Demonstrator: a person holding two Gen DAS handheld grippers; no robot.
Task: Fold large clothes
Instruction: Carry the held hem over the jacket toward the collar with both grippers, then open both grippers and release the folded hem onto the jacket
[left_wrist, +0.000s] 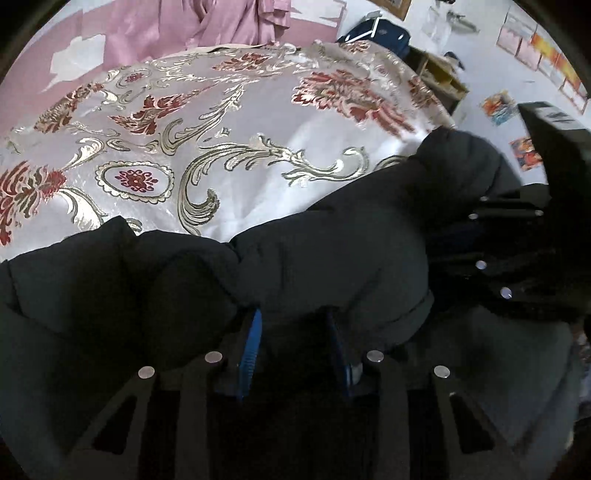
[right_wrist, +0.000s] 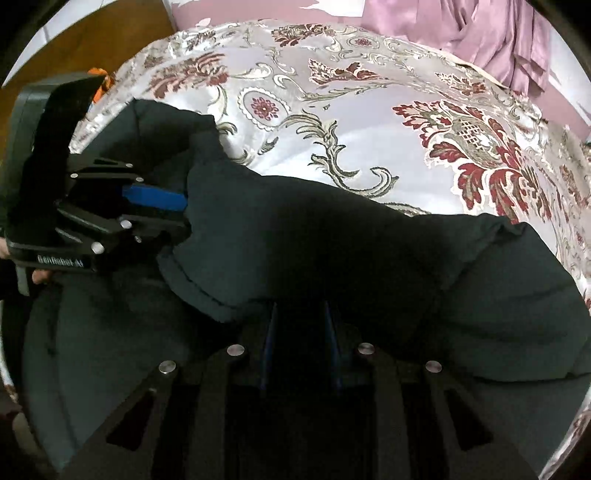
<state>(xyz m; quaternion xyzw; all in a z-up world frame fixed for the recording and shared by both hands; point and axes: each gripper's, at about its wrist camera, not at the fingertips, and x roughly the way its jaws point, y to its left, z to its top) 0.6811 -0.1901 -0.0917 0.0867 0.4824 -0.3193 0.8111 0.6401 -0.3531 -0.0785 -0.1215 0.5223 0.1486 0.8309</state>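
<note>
A bulky black padded jacket (left_wrist: 314, 266) lay across the near edge of a bed covered in a shiny silver bedspread with red and gold floral brocade (left_wrist: 229, 155). Both grippers pointed steeply down at it, side by side.

The left gripper (left_wrist: 293, 332) had its blue-padded jaws narrowed on a thick fold of the jacket's edge; the puffy fabric filled the gap between the pads, so it appeared to be gripped. In the right wrist view the same gripper (right_wrist: 181, 210) showed from the side, biting into a stitched hem. The right gripper (right_wrist: 299, 325) had its jaws drawn closer together, with dark fabric bunched over and between them; it looked clamped on the jacket, though the pads were largely hidden in shadow.

The risks lay mostly in the padding. The left jaws seemed to hold only a rolled lip of thick material, which could squeeze out once the weight of the garment came on. If either grip had caught one layer instead of two, a lift would peel the jacket open rather than fold it. The slick bedspread could also let the whole jacket slide instead of hinging over, and uneven pulling between the two hands would leave the fold crooked.
</note>
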